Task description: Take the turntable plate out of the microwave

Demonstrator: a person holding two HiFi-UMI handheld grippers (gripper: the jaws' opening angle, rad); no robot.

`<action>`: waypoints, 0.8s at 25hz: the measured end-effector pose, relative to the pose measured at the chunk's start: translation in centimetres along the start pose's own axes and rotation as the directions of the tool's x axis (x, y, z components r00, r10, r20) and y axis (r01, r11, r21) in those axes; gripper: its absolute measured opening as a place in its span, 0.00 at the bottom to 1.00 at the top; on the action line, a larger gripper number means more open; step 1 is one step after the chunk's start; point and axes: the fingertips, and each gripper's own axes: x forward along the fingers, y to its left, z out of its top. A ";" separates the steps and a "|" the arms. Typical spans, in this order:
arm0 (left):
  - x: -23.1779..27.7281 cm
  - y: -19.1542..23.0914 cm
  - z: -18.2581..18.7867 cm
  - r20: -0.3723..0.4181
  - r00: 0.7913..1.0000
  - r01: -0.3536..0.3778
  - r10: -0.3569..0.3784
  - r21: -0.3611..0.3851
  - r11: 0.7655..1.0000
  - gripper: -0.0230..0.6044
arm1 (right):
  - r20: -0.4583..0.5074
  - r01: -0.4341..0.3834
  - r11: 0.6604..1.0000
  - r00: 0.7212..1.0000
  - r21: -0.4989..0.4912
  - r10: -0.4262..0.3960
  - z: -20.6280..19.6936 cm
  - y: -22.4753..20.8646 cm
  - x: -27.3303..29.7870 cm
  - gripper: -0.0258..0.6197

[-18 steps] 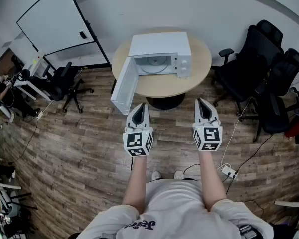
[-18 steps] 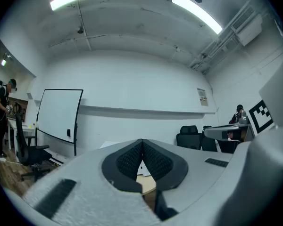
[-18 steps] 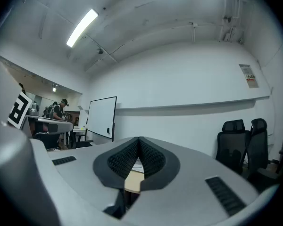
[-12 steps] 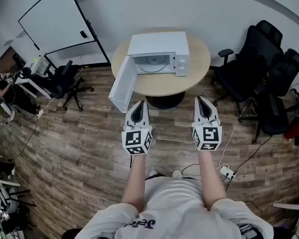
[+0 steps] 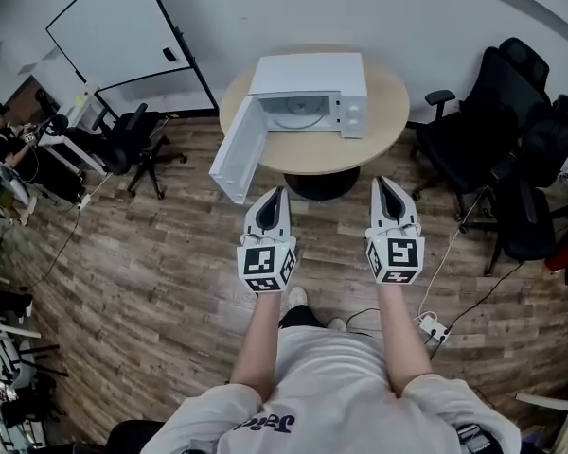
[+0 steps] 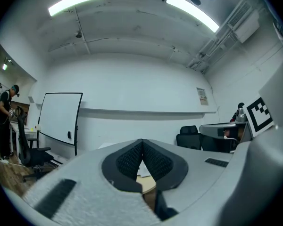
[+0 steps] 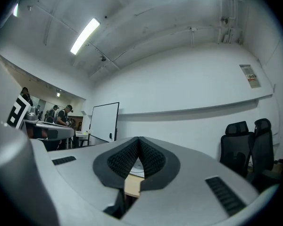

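Note:
A white microwave (image 5: 312, 78) stands on a round wooden table (image 5: 383, 126), its door (image 5: 235, 154) swung wide open to the left. Inside, the clear turntable plate (image 5: 297, 118) lies flat on the cavity floor. My left gripper (image 5: 275, 191) and right gripper (image 5: 385, 183) are held level side by side, well short of the table, both shut with nothing between the pads. In the left gripper view the black pads (image 6: 153, 161) meet at the tips (image 6: 142, 141); the right gripper view shows the same (image 7: 139, 139).
Black office chairs (image 5: 497, 130) crowd the right side of the table. Another chair (image 5: 133, 140) and a whiteboard (image 5: 123, 36) stand at the left. A power strip (image 5: 435, 327) with cables lies on the wooden floor by my right foot. A person (image 5: 5, 145) is at the far left.
The microwave and table sit slightly higher and further right in the head view. Both grippers have stayed shut and side by side.

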 end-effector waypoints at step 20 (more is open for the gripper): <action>11.2 6.2 -0.4 0.041 0.997 0.067 -0.067 0.005 0.998 0.06 | -0.027 0.002 1.000 1.000 -0.010 -0.002 -1.7 2.2 11.4 0.07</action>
